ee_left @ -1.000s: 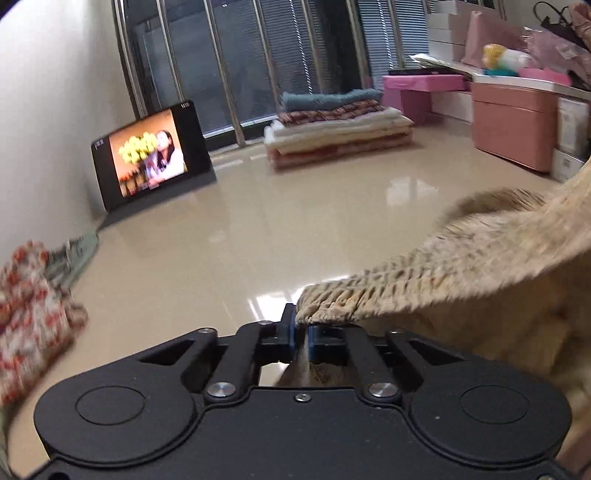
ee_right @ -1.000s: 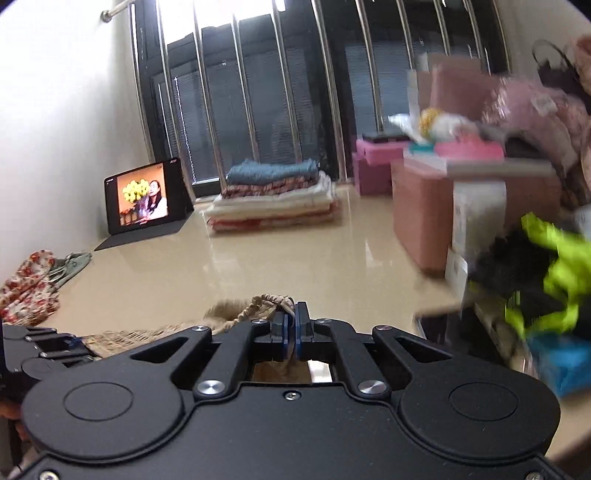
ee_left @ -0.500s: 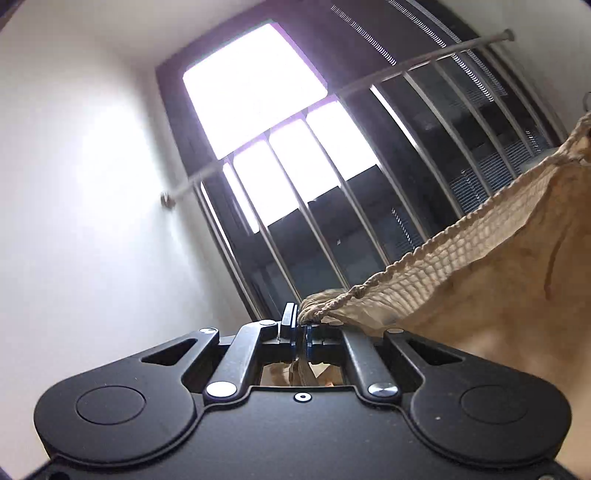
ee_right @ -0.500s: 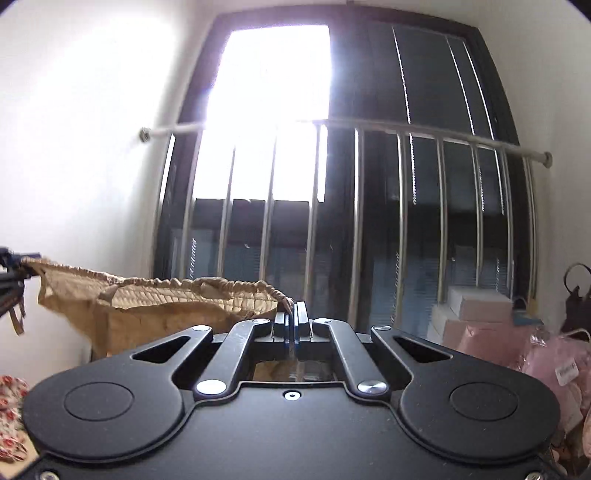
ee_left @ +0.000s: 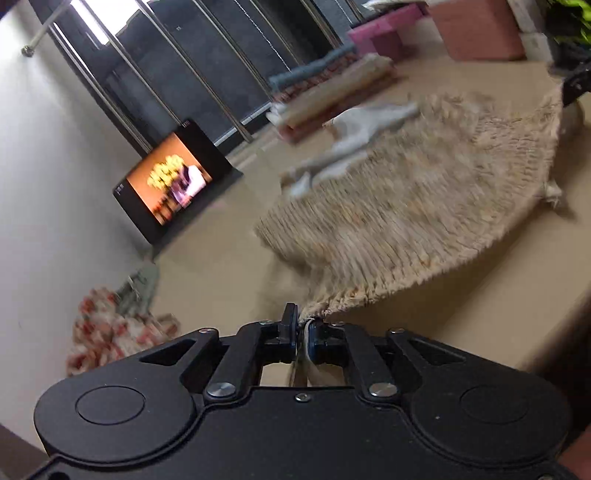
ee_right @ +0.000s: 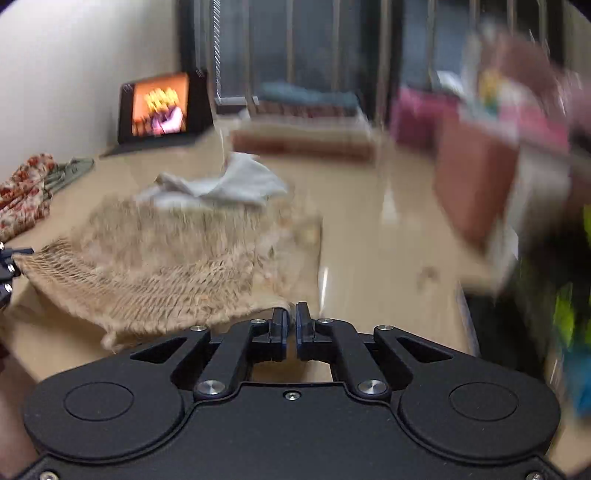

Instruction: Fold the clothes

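— So, where is the beige knitted top (ee_left: 413, 206)?

— It lies spread on the shiny desk (ee_left: 221, 280), between the two grippers. Its white inside (ee_right: 221, 184) shows at the far edge.

— What is the left gripper (ee_left: 302, 328) doing?

— Its fingers are opening. One corner of the top is still between them, with a bit of white thread, and they look like they still pinch it.

— And the right gripper (ee_right: 291, 320)?

— Its fingers are opening too. There is a thin gap, and the other corner of the top sits right at the tips. I cannot tell if they still squeeze it.

— What else is on the desk?

— A tablet (ee_right: 160, 105) stands by the wall with a bright picture on it. A pile of folded clothes (ee_right: 306, 122) sits near the window bars. A flowery cloth (ee_left: 107, 328) lies at the left side. Pink boxes (ee_left: 476, 27) stand at the right, but they are blurry.
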